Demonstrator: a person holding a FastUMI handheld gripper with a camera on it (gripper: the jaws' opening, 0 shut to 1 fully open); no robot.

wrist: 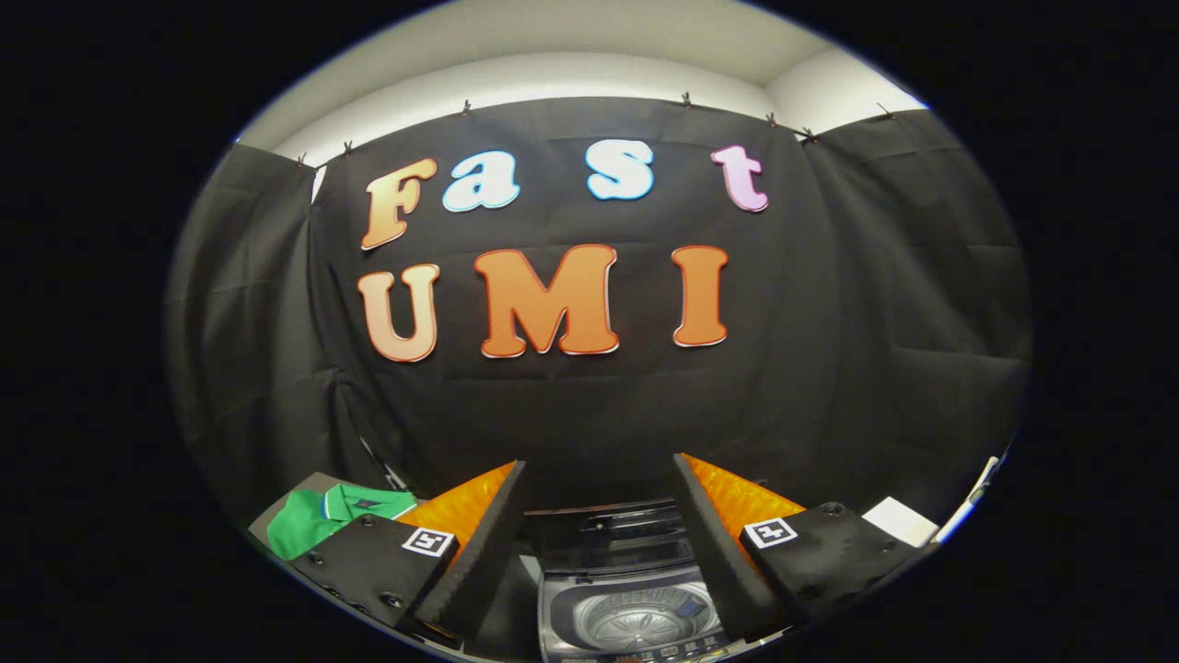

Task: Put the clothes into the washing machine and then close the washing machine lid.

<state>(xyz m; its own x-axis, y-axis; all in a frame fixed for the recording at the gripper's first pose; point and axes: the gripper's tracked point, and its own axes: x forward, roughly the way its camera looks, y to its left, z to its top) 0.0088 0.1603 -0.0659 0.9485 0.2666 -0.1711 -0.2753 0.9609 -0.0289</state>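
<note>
Below, the gripper (599, 525) gapes empty over the open-lidded washing machine (631, 612), green shirt (322, 516) lying beside.

Gripper (599, 543) fingers wide apart, nothing between them. Washing machine (631, 612) just ahead, lid (612, 534) up at back, drum mouth open. Green shirt (336, 516) off to left side, not blocking.

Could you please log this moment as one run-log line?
gripper: open, empty | washing machine: lid up, between fingers | green shirt: outside, beside machine | phase: before pickup
</note>
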